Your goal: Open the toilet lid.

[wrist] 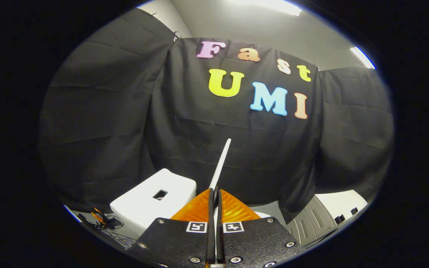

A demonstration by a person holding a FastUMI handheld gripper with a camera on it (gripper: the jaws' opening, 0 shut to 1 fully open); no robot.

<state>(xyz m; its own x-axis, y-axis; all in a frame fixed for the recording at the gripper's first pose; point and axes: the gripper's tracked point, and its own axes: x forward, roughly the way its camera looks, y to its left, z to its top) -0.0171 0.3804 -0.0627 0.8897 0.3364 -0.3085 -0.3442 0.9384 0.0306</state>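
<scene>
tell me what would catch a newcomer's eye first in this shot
First the thin white toilet lid, seen edge-on, rising steeply from between the fingers of the gripper, which is shut on it near its lower end. Next the white toilet tank with a dark rectangular opening in its top, just beside the fingers in front of the black cloth wall. Beyond the cloth, bright ceiling lights glow overhead.

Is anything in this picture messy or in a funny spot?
Nothing looks broken or spilled. The gripper is shut on the thin edge of the toilet lid, which stands tilted up on purpose. The one untidy bit is a tangle of cables lying beside the white tank.
</scene>
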